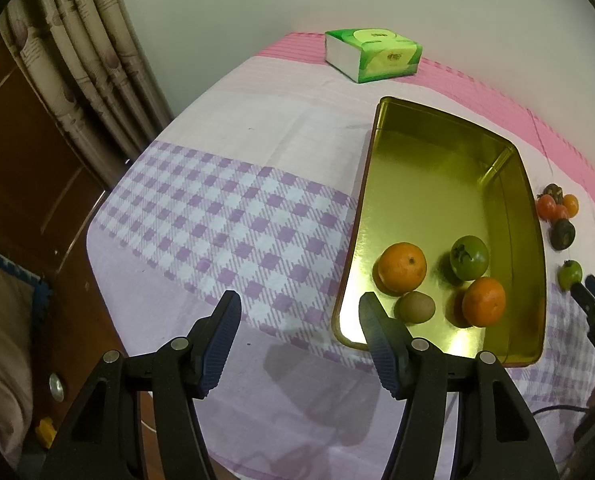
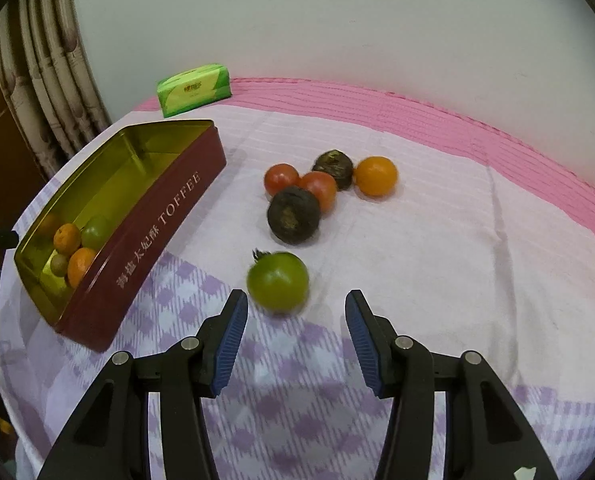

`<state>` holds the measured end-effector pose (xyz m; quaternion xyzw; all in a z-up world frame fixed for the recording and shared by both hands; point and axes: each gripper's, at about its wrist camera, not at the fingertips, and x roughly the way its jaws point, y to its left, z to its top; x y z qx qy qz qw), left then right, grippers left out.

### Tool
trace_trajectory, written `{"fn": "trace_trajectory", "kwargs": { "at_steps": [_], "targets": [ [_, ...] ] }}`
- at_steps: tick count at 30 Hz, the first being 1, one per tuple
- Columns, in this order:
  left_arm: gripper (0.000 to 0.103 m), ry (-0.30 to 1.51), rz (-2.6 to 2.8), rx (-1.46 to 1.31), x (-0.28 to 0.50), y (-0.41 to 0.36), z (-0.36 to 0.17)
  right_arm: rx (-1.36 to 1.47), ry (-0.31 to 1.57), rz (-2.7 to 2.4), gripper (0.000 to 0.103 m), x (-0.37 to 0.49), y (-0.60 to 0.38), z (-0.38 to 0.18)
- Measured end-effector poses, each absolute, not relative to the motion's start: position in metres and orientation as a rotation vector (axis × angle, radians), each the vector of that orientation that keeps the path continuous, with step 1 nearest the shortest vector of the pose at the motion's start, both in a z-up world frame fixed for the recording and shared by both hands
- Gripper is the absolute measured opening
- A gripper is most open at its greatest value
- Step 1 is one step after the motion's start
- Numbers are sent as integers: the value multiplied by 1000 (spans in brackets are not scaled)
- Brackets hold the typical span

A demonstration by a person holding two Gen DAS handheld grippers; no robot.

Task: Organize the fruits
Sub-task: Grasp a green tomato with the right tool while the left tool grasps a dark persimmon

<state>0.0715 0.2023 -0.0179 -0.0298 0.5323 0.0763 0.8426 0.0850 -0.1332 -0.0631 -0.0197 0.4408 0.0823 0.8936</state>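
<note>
A green tissue pack (image 1: 373, 54) (far edge) lies on the checked tablecloth (image 1: 225, 216), curtain (image 1: 85, 68) possibly behind.

Oranges in the tin: two (image 1: 402, 267) (image 1: 483, 301)
Green tomatoes: two, one in the tin (image 1: 469, 257), one on the cloth (image 2: 278, 281)
Kiwi: one (image 1: 417, 307)
Red tomatoes: two (image 2: 281, 178) (image 2: 320, 189)
Dark round fruits: two (image 2: 294, 214) (image 2: 333, 167)
Orange tomato: one (image 2: 375, 176)
Toffee tin: one (image 2: 157, 216)
Tissue pack: one (image 1: 373, 54)

The tin (image 2: 145, 220) was maroon outside, gold inside; the cloth (image 1: 225, 216) showed purple-and-white checks with a pink striped edge; the tissue pack (image 1: 373, 54) was green.
</note>
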Motion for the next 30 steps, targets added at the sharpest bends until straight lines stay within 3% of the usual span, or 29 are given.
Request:
{"fn": "trace_trajectory", "kwargs": {
  "at_steps": [7, 10, 13, 24, 30],
  "targets": [
    [62, 1106, 144, -24, 73, 187, -14, -50, 928, 185, 48, 107, -123, -77],
    [62, 1099, 104, 1, 78, 165, -11, -47, 947, 205, 35, 112, -123, -83],
    [62, 1100, 43, 18, 89, 138, -9, -57, 937, 219, 33, 110, -124, -83],
    [62, 1077, -224, 82, 128, -2, -7, -76, 880, -93, 33, 112, -222, -76],
    [62, 1091, -289, 54, 148, -53, -32, -30, 893, -144, 33, 112, -255, -79]
  ]
}}
